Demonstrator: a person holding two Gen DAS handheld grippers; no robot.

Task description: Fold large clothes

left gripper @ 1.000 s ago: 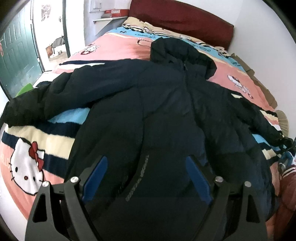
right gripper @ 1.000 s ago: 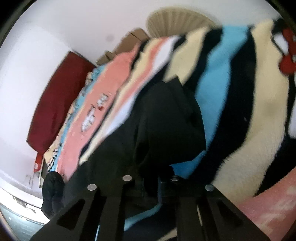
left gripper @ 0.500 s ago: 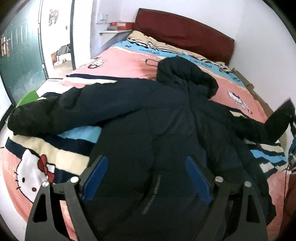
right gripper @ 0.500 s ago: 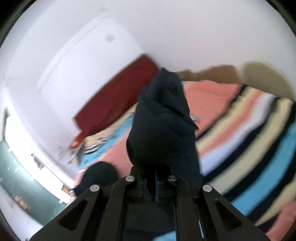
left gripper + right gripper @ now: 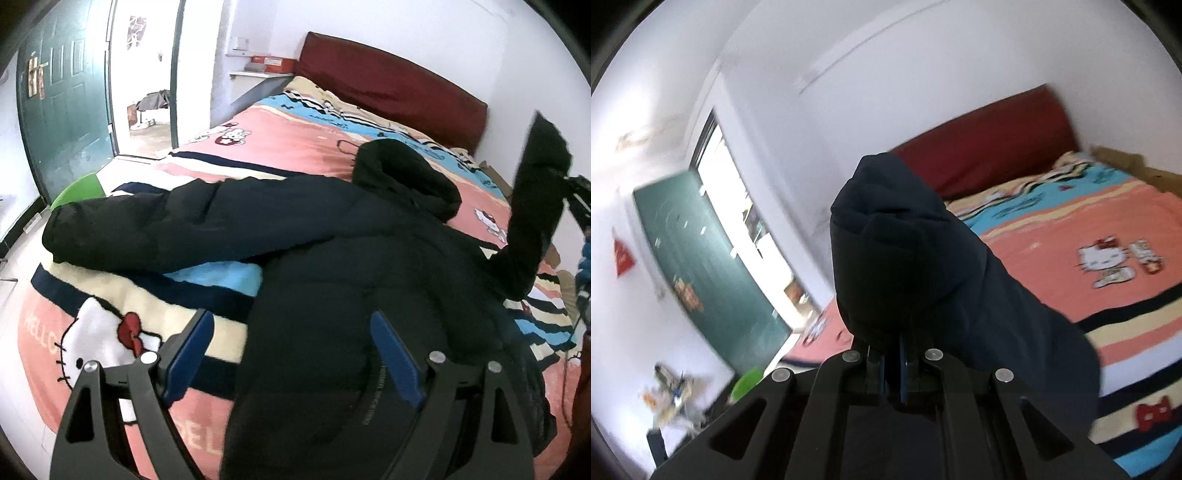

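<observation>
A large black hooded puffer jacket (image 5: 332, 266) lies spread on the bed, hood (image 5: 402, 177) toward the headboard. Its left sleeve (image 5: 177, 225) stretches out flat toward the door side. My right gripper (image 5: 894, 354) is shut on the right sleeve (image 5: 908, 258) and holds it raised above the bed; the lifted sleeve also shows at the right of the left wrist view (image 5: 535, 206). My left gripper (image 5: 291, 354) is open with blue pads (image 5: 188, 350), hovering over the jacket's lower hem without touching it.
The bed carries a pink, blue and striped Hello Kitty blanket (image 5: 110, 332) and a dark red headboard (image 5: 391, 85). A green door (image 5: 62, 107) stands open at the left, with a green stool (image 5: 77, 188) by the bed. A white wall runs along the right.
My right gripper has lifted the right sleeve off the blanket and swung it up, turning toward the jacket. My left gripper has drawn back and risen a little, staying open.
</observation>
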